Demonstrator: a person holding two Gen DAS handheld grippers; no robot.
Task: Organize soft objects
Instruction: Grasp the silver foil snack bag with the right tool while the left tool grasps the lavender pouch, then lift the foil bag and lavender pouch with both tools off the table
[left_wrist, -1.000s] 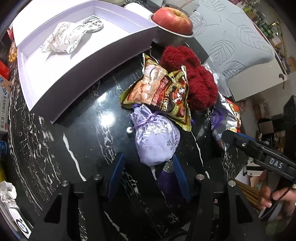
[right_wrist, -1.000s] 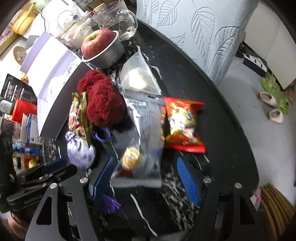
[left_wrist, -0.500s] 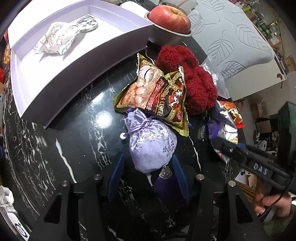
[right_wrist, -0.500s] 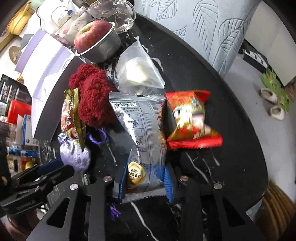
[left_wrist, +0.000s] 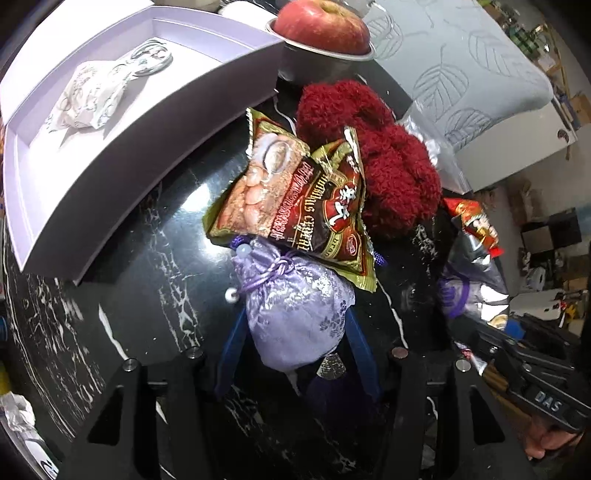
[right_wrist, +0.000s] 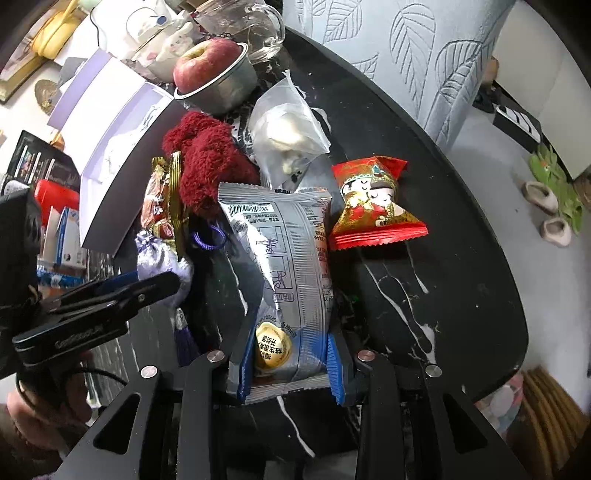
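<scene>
Tassel (left_wrist: 325, 391) under the lilac pouch (left_wrist: 295, 317) is dark, hard to make out. Left gripper (left_wrist: 295, 354) seems clamped on that pouch, beside the box (left_wrist: 122, 177). Right gripper (right_wrist: 291, 365) pinches the silver packet (right_wrist: 284, 258), both blue pads against it.

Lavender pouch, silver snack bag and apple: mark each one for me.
lavender pouch (left_wrist: 295, 317), left wrist view, middle of its brocade body.
silver snack bag (right_wrist: 284, 266), right wrist view, centre of its printed back.
apple (left_wrist: 325, 22), left wrist view, its red skin above the tin's rim.
</scene>
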